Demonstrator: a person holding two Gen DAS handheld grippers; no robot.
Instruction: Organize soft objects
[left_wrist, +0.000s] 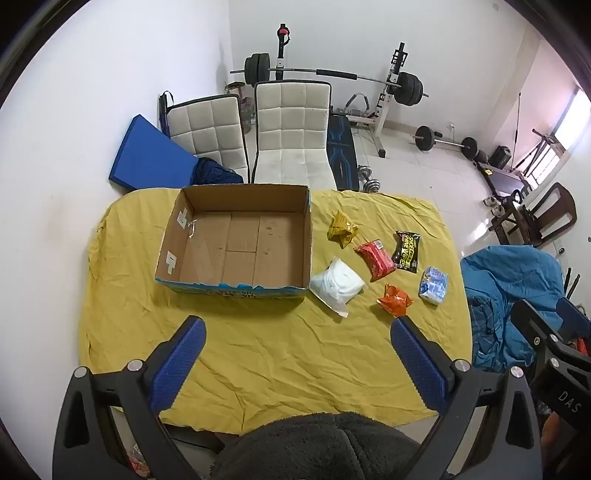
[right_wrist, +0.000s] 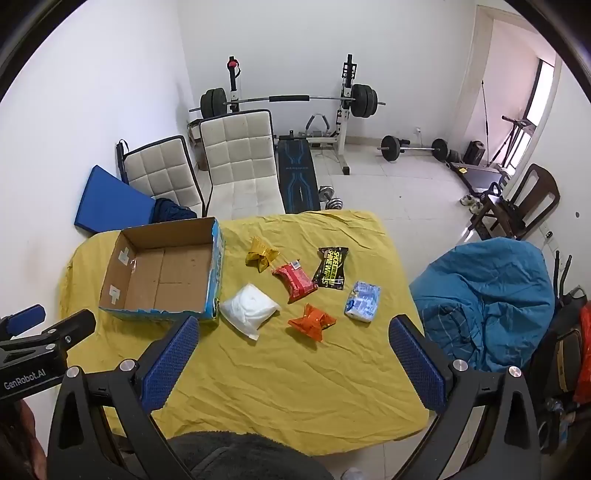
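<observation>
Left gripper (left_wrist: 298, 328) and right gripper (right_wrist: 293, 328) hover above the worktop (left_wrist: 258, 354), fingers spread wide, holding nothing. Only the right view shows the box's blue printed side (right_wrist: 218, 266). Six soft packets lie right of the open cardboard box (left_wrist: 236, 240): white pouch (left_wrist: 337, 285) nearest, crumpled orange packet (left_wrist: 394, 300) beside it.

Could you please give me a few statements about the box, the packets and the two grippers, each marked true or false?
1. The cardboard box has nothing inside it. True.
2. The white pouch lies inside the box. False: it lies on the yellow cloth, just beside the box's near corner.
3. Both the left gripper and the right gripper are open and hold nothing. True.
4. The orange packet is stacked on the red packet. False: they lie apart, the orange one nearer the camera.
5. The black wipes packet lies between the red packet and the blue-and-white tissue pack. True.
</observation>
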